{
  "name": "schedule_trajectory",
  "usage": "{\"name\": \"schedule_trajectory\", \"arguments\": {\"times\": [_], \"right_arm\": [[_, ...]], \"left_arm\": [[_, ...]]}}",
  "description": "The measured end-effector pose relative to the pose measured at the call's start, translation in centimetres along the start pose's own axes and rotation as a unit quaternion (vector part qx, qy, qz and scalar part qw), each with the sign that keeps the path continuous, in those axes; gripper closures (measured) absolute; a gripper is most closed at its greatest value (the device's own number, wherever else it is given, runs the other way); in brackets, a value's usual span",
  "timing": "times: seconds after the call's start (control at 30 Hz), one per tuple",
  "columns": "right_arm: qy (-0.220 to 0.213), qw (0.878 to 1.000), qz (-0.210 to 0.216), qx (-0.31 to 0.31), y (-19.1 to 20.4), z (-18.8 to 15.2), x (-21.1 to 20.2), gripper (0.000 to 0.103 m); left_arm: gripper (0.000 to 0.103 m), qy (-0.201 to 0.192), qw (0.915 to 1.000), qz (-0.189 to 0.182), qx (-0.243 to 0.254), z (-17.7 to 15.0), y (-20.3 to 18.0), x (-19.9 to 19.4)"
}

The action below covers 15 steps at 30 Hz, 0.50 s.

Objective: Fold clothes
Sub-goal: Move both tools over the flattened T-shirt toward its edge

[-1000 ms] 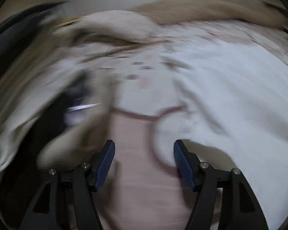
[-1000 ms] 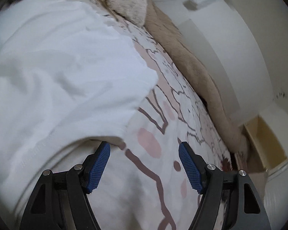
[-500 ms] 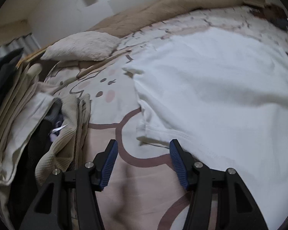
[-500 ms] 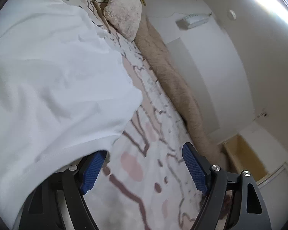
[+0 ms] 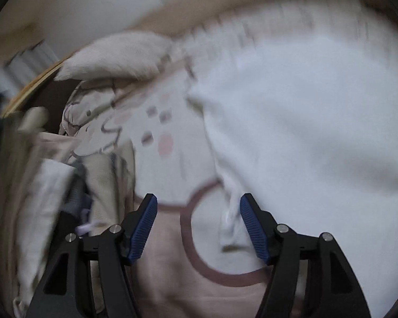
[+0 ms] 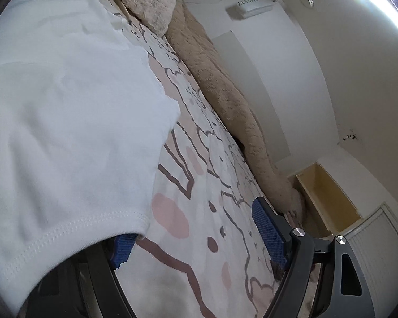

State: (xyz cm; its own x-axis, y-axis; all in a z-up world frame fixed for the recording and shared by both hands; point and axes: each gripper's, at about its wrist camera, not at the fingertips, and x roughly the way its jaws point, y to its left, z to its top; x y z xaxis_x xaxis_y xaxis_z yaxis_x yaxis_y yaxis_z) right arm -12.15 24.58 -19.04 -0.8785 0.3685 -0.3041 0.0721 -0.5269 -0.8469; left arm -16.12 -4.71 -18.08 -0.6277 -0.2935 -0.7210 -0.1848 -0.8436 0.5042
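A white garment [image 5: 291, 122] lies spread over a patterned bed sheet [image 5: 172, 164]. In the blurred left wrist view its near corner [image 5: 229, 220] hangs just inside the right finger of my open left gripper [image 5: 196, 228]. In the right wrist view the same white garment [image 6: 66, 122] fills the left half, and its stitched hem [image 6: 98, 225] drapes over the left finger of my open right gripper [image 6: 191, 238]. Nothing is pinched between either pair of blue pads.
A pile of beige and dark clothes [image 5: 53, 185] sits left of the left gripper. A fluffy pillow [image 6: 154, 2] and a tan fleece blanket [image 6: 225, 100] line the far side of the bed by the wall. A yellow open box [image 6: 329, 198] stands past the bed's end.
The left gripper has moved in so the garment's corner sits between its fingers, and its view is blurred again. The right gripper slid under the hem, which now covers its left finger.
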Motion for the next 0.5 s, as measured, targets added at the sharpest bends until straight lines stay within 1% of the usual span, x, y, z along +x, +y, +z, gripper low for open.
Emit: {"name": "schedule_trajectory", "arguments": {"times": [0.07,0.13,0.2,0.27,0.3,0.33,0.4,0.43,0.5], "right_arm": [[0.020,1.000,0.000,0.013,-0.8,-0.5,0.6,0.018],[0.045,0.998,0.019,0.039,-1.8,-1.3,1.3,0.016],[0.060,0.995,0.054,0.065,-2.5,-2.1,1.6,0.016],[0.059,0.991,0.091,0.081,-3.1,-2.4,1.5,0.016],[0.061,0.987,0.117,0.088,-3.6,-2.6,1.4,0.016],[0.068,0.982,0.149,0.095,-4.0,-2.9,1.3,0.016],[0.083,0.967,0.213,0.111,-5.1,-3.8,1.2,0.016],[0.093,0.957,0.245,0.122,-5.9,-4.5,1.2,0.016],[0.116,0.936,0.290,0.165,-7.5,-5.9,0.9,0.016]], "left_arm": [[0.038,-0.006,0.9999,0.008,-0.005,-0.6,0.0,0.1],[0.038,-0.013,0.9997,0.016,-0.011,-1.3,0.0,0.2],[0.038,-0.016,0.9995,0.022,-0.017,-1.7,0.1,0.1],[0.038,-0.016,0.9992,0.028,-0.022,-1.9,0.4,-0.2],[0.038,-0.017,0.9991,0.031,-0.025,-2.0,0.5,-0.3],[0.038,-0.017,0.9989,0.034,-0.027,-2.0,0.7,-0.5],[0.038,-0.025,0.9983,0.008,-0.052,-2.3,1.9,-1.8],[0.038,-0.031,0.9974,-0.010,-0.065,-2.2,2.5,-2.5],[0.038,-0.048,0.9947,-0.030,-0.085,-1.2,3.7,-3.9]]}}
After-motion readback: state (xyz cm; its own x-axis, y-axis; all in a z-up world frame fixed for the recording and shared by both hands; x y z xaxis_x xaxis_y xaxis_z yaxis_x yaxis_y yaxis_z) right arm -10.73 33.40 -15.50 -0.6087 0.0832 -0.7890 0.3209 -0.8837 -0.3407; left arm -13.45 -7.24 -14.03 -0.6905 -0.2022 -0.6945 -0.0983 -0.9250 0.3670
